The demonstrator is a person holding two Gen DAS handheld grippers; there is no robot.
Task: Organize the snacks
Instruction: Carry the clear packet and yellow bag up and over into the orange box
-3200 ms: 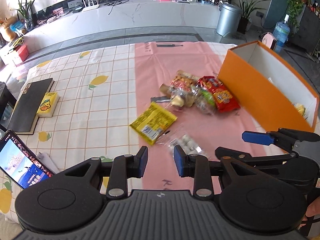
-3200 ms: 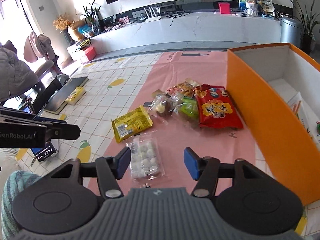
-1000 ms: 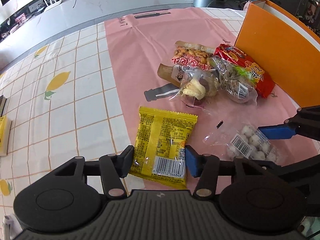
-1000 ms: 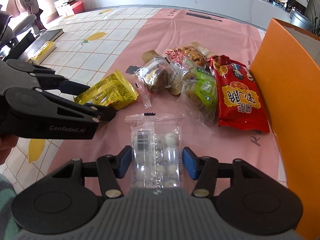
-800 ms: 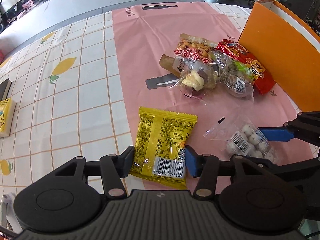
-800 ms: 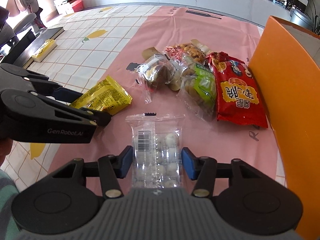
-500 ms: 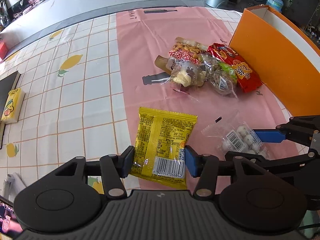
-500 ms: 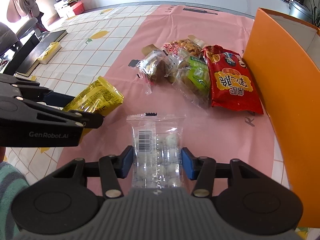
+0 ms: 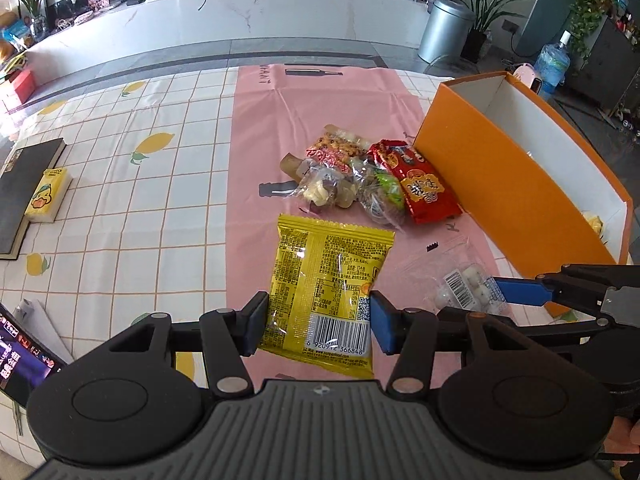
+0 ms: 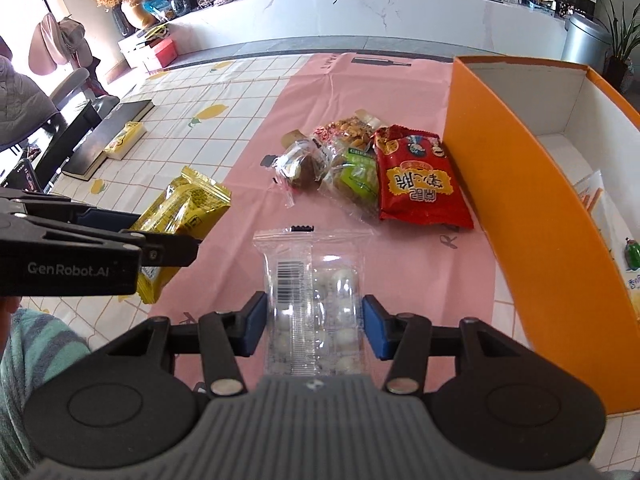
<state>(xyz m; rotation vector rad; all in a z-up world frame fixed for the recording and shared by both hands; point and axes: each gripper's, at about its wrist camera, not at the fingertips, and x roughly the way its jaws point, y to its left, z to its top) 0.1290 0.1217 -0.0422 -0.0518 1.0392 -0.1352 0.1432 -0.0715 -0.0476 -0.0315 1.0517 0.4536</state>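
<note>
Left hand-held gripper (image 9: 318, 326) clamped on yellow snack packet (image 9: 326, 292), right hand-held gripper (image 10: 312, 328) clamped on clear candy bag (image 10: 316, 300), orange box (image 10: 520, 216) beside

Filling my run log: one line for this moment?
left gripper: shut on yellow packet | right gripper: shut on clear packet | both lifted

The left gripper (image 9: 318, 326), a black two-finger tool with blue pads, angles steeply downward and clamps a yellow foil snack packet (image 9: 328, 280) at its barcode end, a pad pressing each side edge. The right gripper (image 10: 314, 328), of the same build, tilts down likewise and pinches a clear plastic packet of white round sweets (image 10: 316, 292) between its blue pads. Both packets hang lifted off the cloth. A striped teal sleeve (image 10: 36, 364) shows behind the left gripper in the right wrist view.
</note>
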